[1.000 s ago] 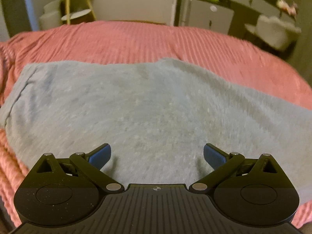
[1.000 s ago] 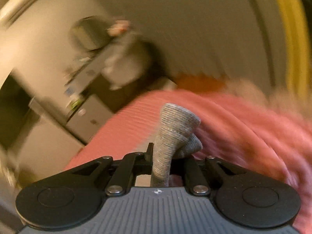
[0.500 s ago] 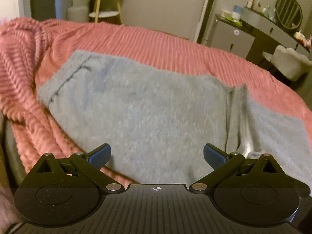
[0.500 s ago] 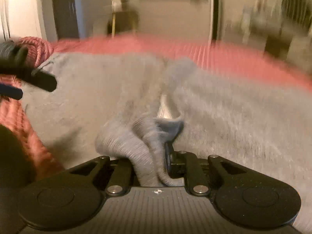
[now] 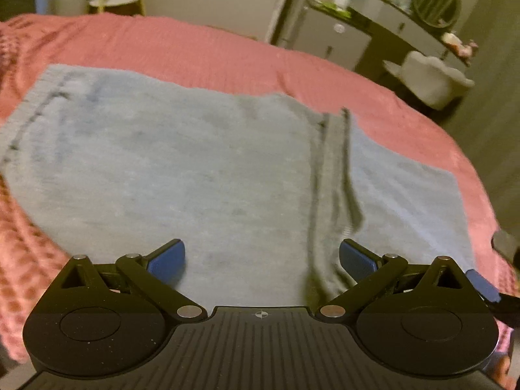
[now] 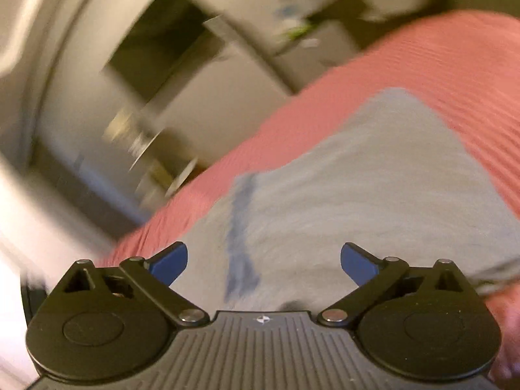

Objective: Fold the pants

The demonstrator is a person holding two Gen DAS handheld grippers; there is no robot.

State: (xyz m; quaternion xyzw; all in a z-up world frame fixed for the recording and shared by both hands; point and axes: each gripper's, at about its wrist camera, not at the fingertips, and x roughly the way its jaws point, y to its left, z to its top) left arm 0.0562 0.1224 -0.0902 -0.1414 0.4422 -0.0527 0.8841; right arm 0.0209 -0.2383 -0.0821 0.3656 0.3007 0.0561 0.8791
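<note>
The grey pants (image 5: 182, 162) lie spread on the pink bedspread (image 5: 201, 52), folded over themselves, with a ribbed cuff edge (image 5: 334, 169) lying across the right part. My left gripper (image 5: 261, 260) is open and empty, hovering over the near edge of the pants. My right gripper (image 6: 263, 261) is open and empty above the pants (image 6: 373, 188); this view is tilted and blurred. A blue fingertip of the right gripper (image 5: 482, 287) shows at the right edge of the left wrist view.
A dark dresser with a round mirror (image 5: 435, 0) and a white chair (image 5: 432, 78) stand beyond the bed on the right. A small yellow-legged side table (image 5: 113, 0) stands at the back left. The bedspread is bunched at the left (image 5: 19, 243).
My right gripper has let go of the pants cuff, opened, and swung away to the right. The cuff now lies on the folded pants. The left gripper stayed open and shifted slightly.
</note>
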